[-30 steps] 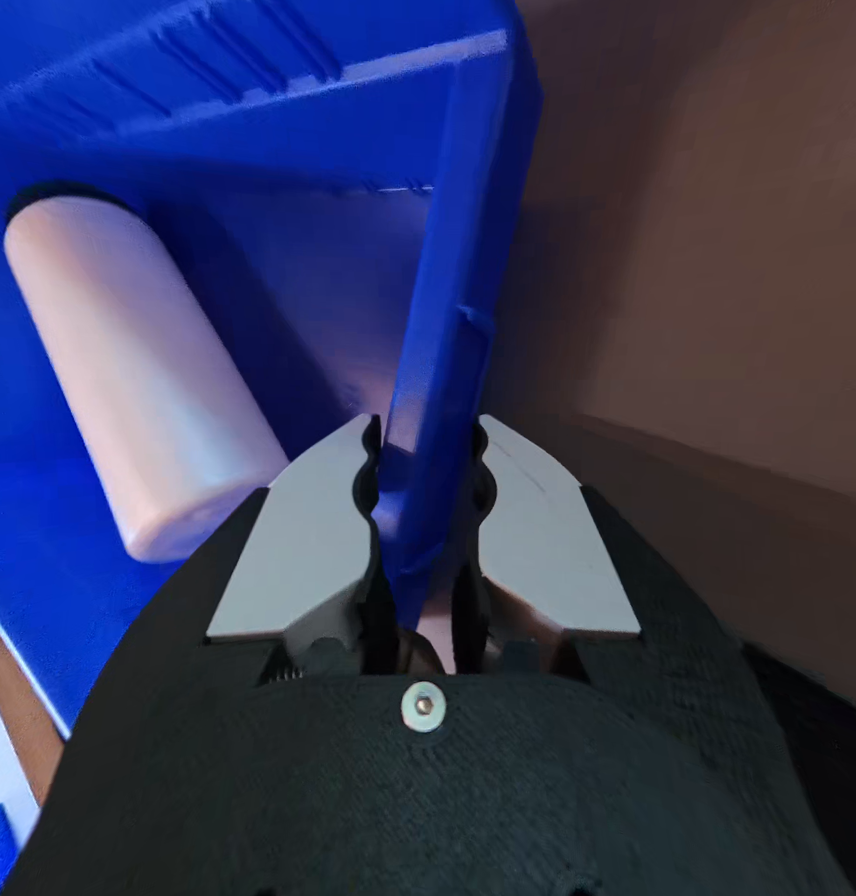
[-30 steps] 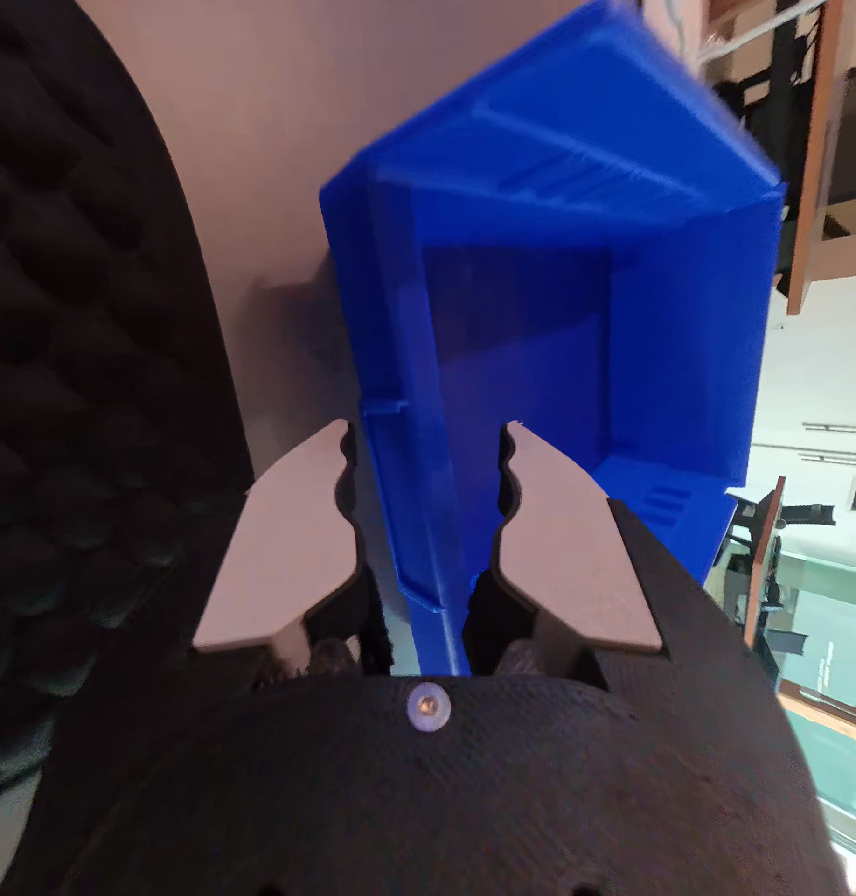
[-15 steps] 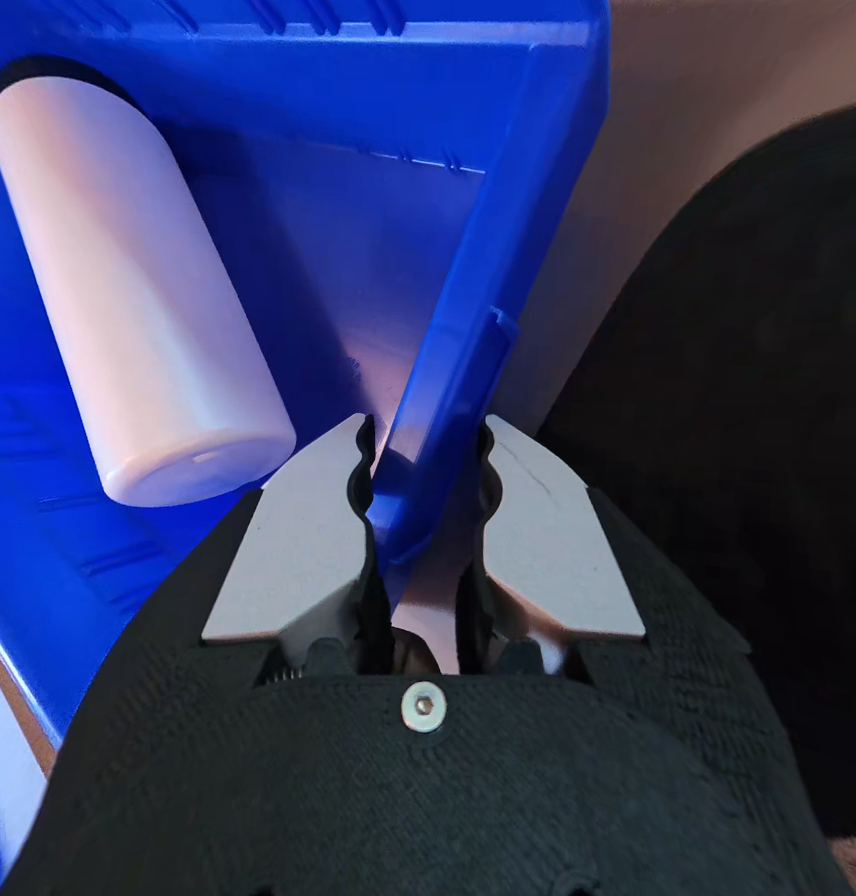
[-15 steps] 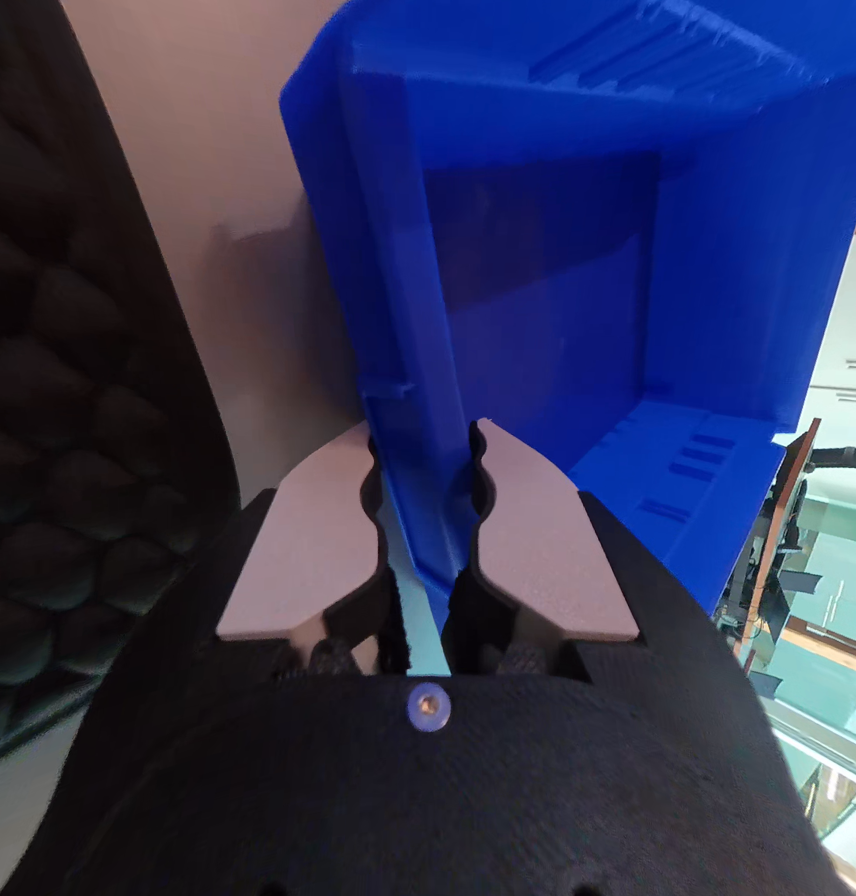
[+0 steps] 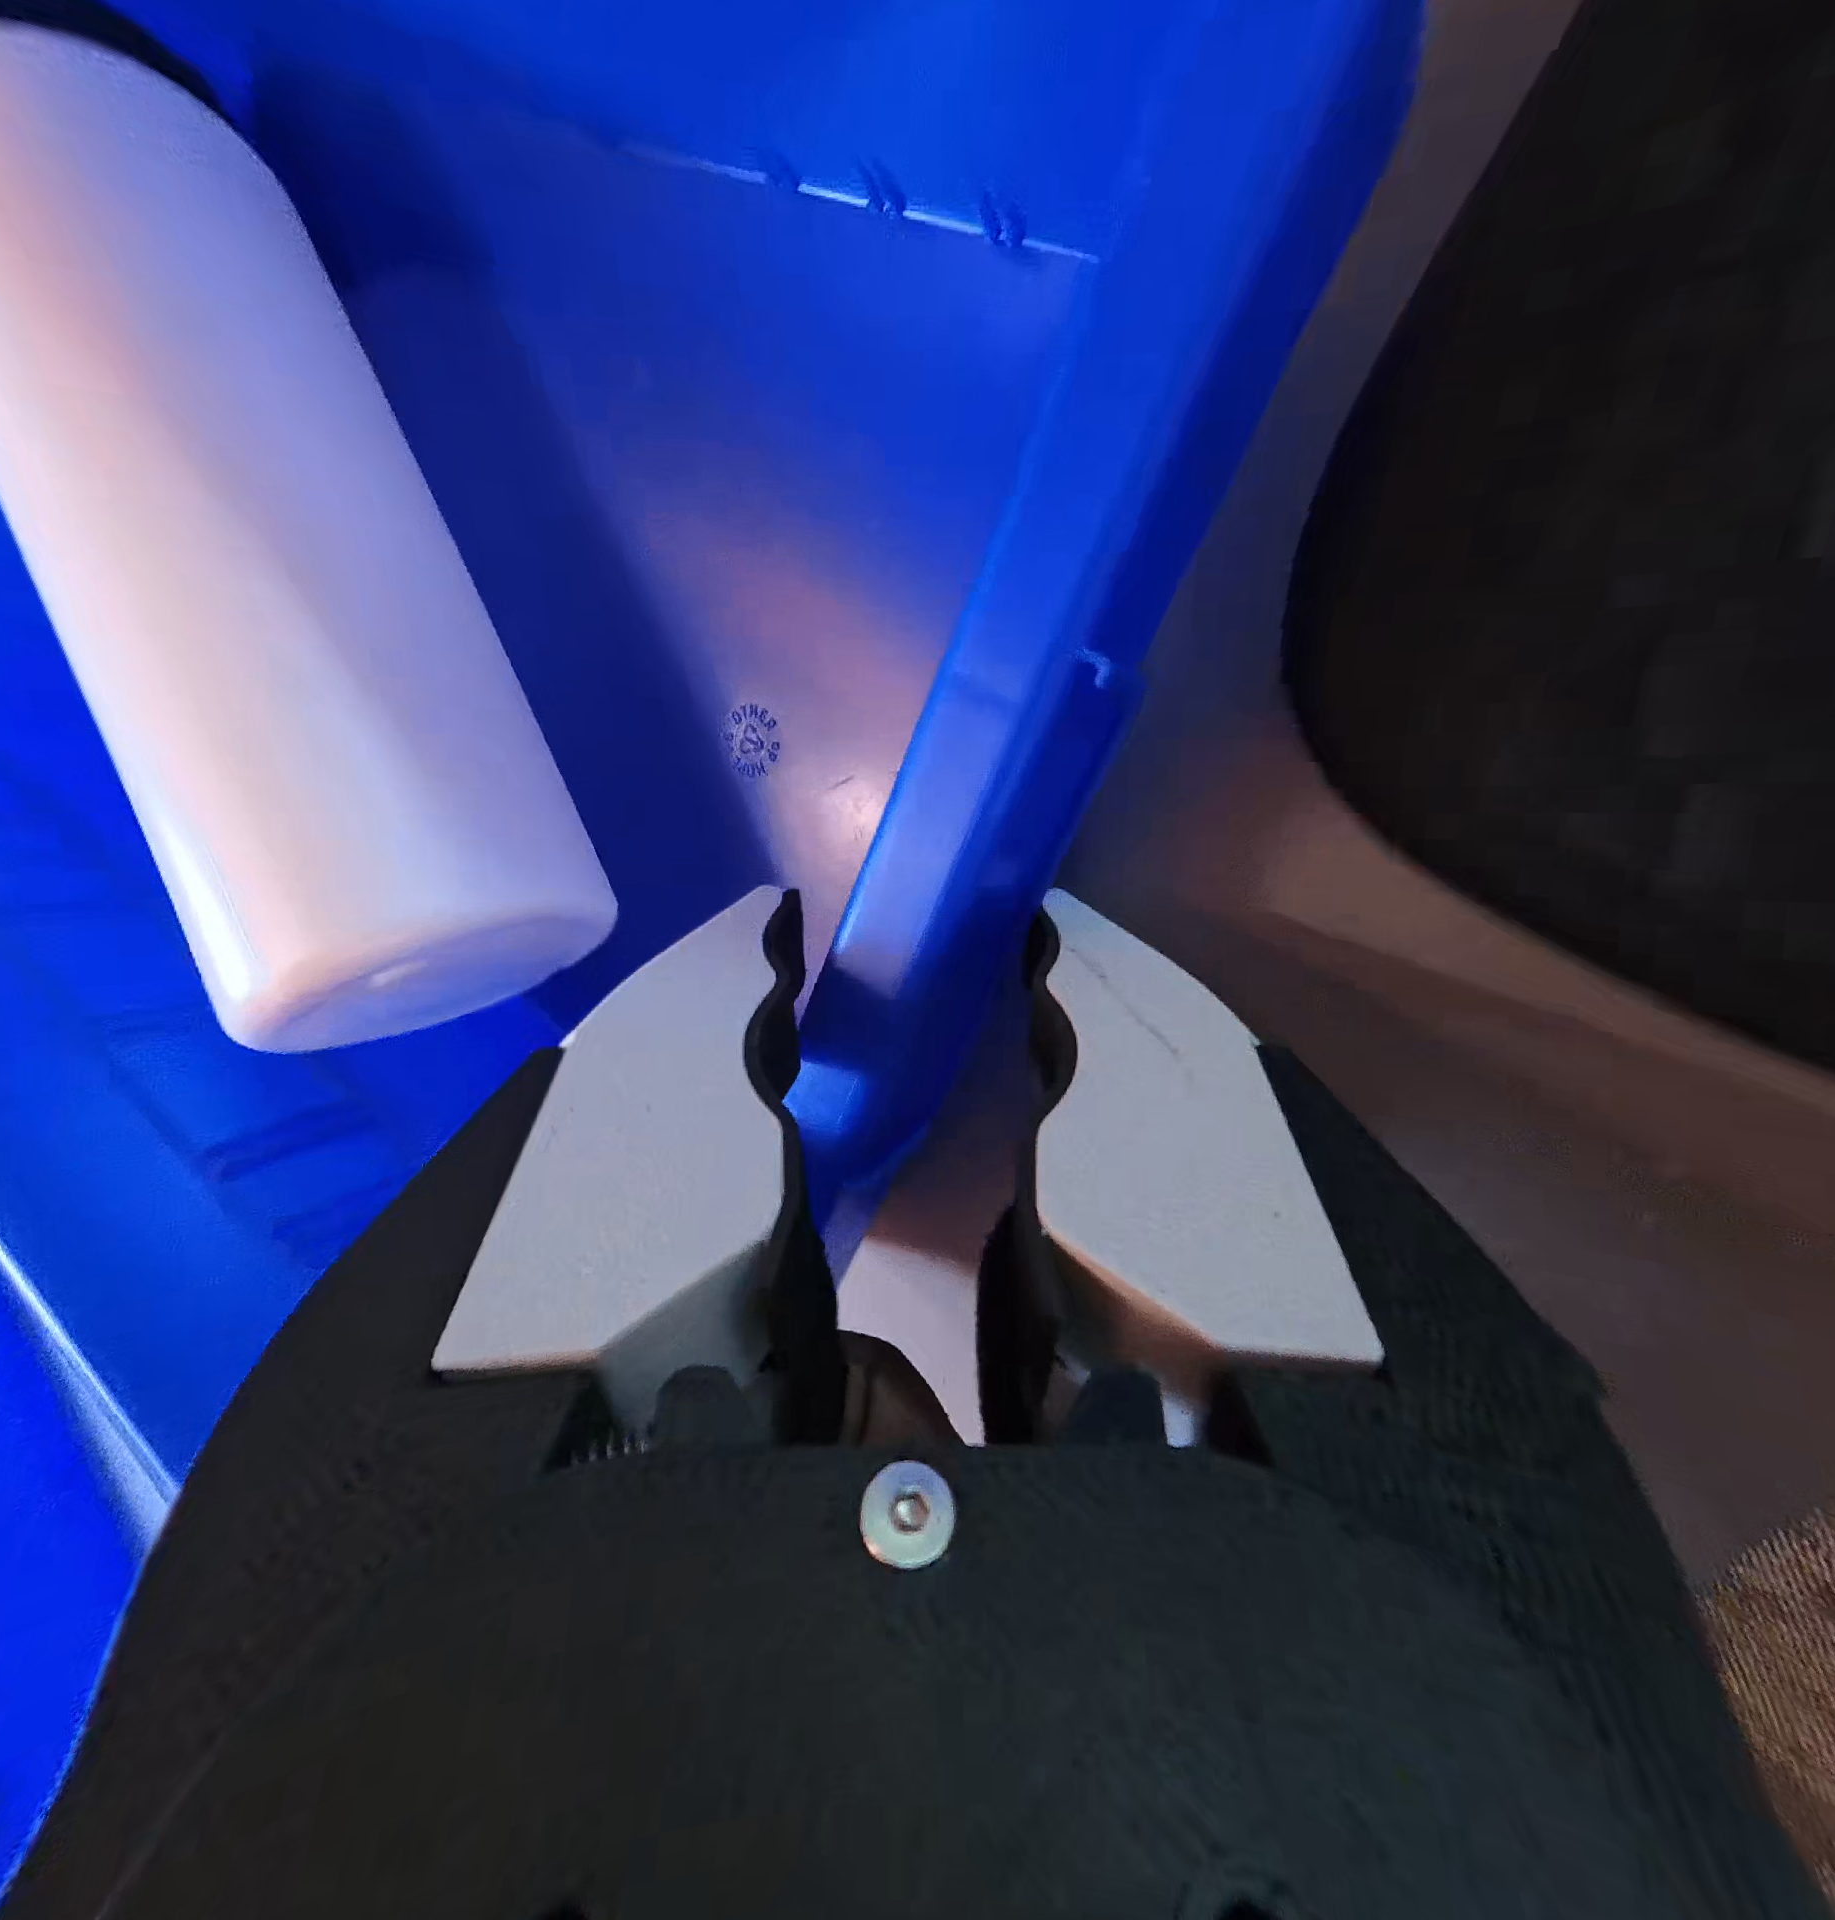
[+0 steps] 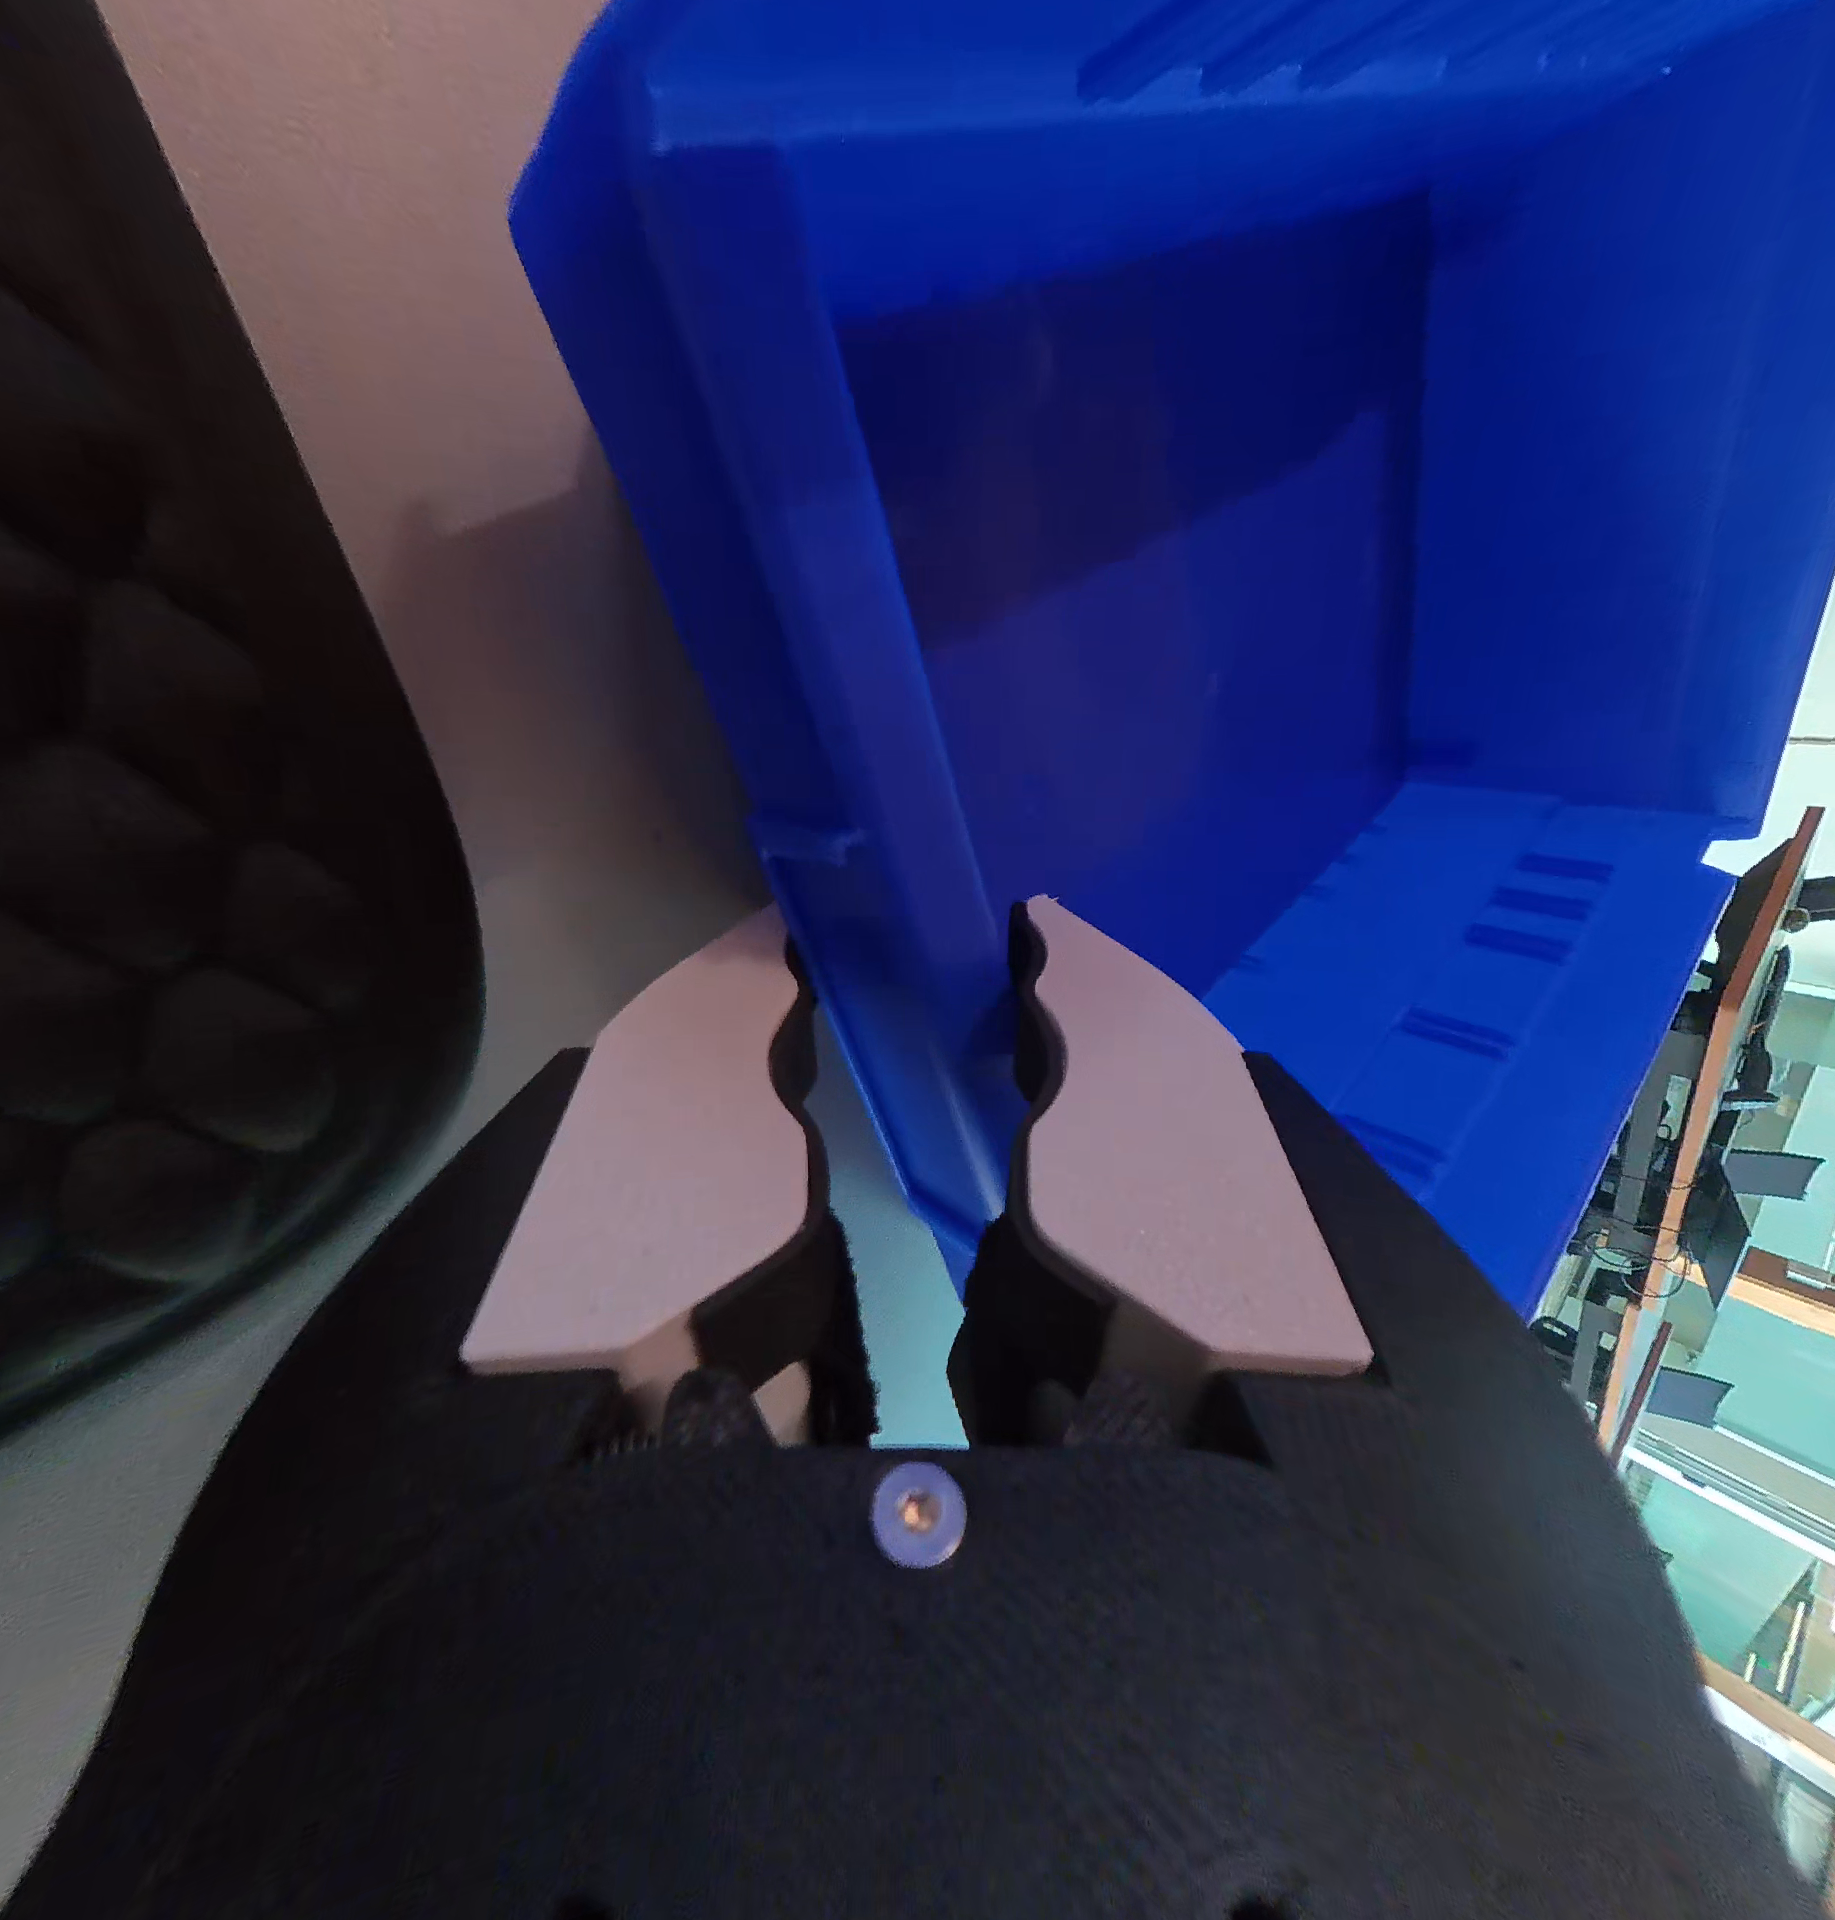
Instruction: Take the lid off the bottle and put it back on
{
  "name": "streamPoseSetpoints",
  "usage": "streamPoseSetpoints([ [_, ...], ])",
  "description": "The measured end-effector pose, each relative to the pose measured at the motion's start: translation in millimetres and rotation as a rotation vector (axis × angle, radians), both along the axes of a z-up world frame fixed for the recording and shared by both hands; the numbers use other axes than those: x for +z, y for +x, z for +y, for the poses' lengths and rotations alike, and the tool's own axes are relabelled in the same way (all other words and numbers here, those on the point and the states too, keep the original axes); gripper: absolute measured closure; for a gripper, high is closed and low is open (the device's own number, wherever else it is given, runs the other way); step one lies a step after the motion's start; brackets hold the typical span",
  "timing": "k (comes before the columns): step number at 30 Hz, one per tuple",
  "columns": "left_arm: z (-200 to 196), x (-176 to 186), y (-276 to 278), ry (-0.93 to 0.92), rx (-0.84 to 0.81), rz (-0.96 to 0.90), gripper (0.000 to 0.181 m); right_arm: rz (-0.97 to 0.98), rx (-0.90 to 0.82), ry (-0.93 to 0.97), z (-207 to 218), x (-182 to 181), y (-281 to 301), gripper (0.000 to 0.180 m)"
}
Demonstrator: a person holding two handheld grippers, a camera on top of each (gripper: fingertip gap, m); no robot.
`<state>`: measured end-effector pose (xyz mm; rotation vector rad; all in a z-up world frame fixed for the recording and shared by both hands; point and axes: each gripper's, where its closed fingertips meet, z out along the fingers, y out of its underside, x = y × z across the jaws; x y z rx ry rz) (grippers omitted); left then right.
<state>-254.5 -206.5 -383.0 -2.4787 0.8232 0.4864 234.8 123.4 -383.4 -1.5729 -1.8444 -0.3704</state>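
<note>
Closest to us, our left tool (image 5: 908,997) has its two grey fingers (image 5: 653,1132) pressed on the rim of a blue bin (image 5: 1058,665), one finger inside the wall and one outside. The rim runs up and away from the tool, leaning to its right. Just past the left finger, inside the bin, we see the pale pink bottle (image 5: 258,582) lying on its side. Its flat bottom end points back at the tool, and its far end goes up to the top left corner, where a bit of black shows at the edge. We cannot tell from here if that black bit is the lid. The bottle rests on the bin's blue floor, and nothing grips it. To the right of the tool, outside the bin, there is a brownish surface, and farther off a big dark bumpy shape (image 5: 1640,436). Our right tool (image 6: 902,1018) is also squeezed on a wall of the blue bin (image 6: 747,582), with its fingers (image 6: 674,1143) on each side of the rim. Beyond this tool the bin opens wide, and the part of the inside we see here has only blue walls and raised ridges on the floor. To the left of the right tool there is a pale wall and a dark bumpy shape (image 6: 134,790). Far off to the right we see a bright room with glass and wooden frames (image 6: 1744,1164).
</note>
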Motion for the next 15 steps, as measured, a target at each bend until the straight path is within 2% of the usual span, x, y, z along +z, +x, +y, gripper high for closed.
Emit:
streamPoseSetpoints([
  [15,-66,1,-43,0.019,0.073,-0.036,0.136,-0.005,-0.056,-0.024,-2,0,38,0.143],
])
